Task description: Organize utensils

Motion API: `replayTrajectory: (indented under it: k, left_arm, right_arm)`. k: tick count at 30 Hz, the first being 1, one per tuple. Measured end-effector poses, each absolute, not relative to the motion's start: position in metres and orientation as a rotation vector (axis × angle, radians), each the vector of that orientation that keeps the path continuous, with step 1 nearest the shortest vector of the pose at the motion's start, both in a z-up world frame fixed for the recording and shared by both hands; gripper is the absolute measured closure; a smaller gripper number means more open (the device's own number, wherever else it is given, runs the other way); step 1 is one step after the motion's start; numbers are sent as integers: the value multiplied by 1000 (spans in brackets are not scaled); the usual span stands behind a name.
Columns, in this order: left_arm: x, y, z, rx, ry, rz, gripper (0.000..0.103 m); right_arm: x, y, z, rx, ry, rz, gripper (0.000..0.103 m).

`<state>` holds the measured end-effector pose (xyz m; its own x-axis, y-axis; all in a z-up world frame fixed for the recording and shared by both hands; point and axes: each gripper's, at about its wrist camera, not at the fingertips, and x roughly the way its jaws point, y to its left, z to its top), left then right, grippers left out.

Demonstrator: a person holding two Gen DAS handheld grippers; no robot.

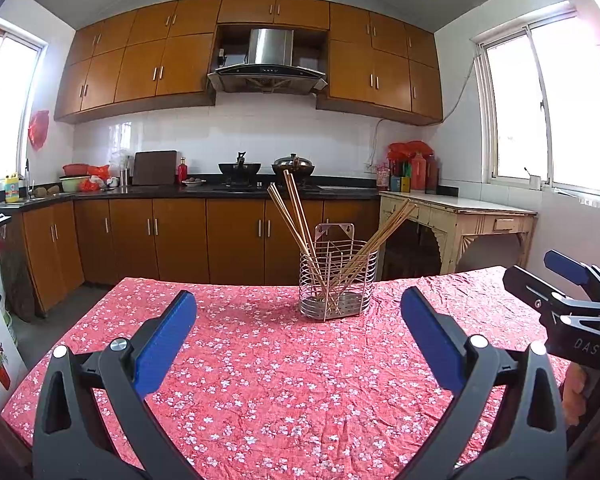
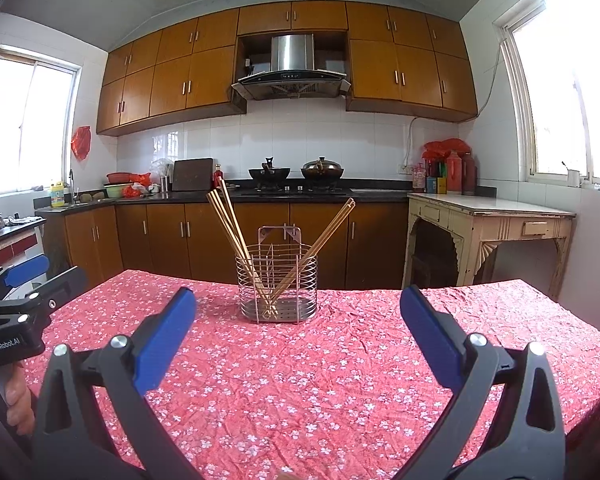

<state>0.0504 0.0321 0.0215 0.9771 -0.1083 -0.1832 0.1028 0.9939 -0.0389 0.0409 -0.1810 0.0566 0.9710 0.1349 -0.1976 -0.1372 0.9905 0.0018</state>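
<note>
A metal wire utensil holder [image 1: 337, 285] stands on the far part of a table with a red flowered cloth [image 1: 260, 380]. Several wooden chopsticks [image 1: 296, 220] lean in it, some left, some right. It also shows in the right wrist view [image 2: 277, 286] with its chopsticks [image 2: 230, 224]. My left gripper [image 1: 298, 332] is open and empty, above the cloth and short of the holder. My right gripper [image 2: 298, 332] is open and empty, at a like distance. Each gripper shows at the edge of the other's view, the right one [image 1: 568, 280] and the left one [image 2: 24, 280].
Beyond the table are brown kitchen cabinets [image 1: 180, 236], a black counter with two woks [image 1: 240, 169], and a cream side table [image 1: 460, 216] at right with bottles. The cloth [image 2: 340, 380] around the holder is bare.
</note>
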Motion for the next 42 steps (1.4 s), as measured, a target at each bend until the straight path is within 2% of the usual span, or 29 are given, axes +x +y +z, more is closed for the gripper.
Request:
replayTrajectory:
  k: [42]
  left_arm:
    - [52, 30, 19, -33, 194, -108, 2]
  right_arm:
    - [42, -180, 49, 4, 207, 135, 4]
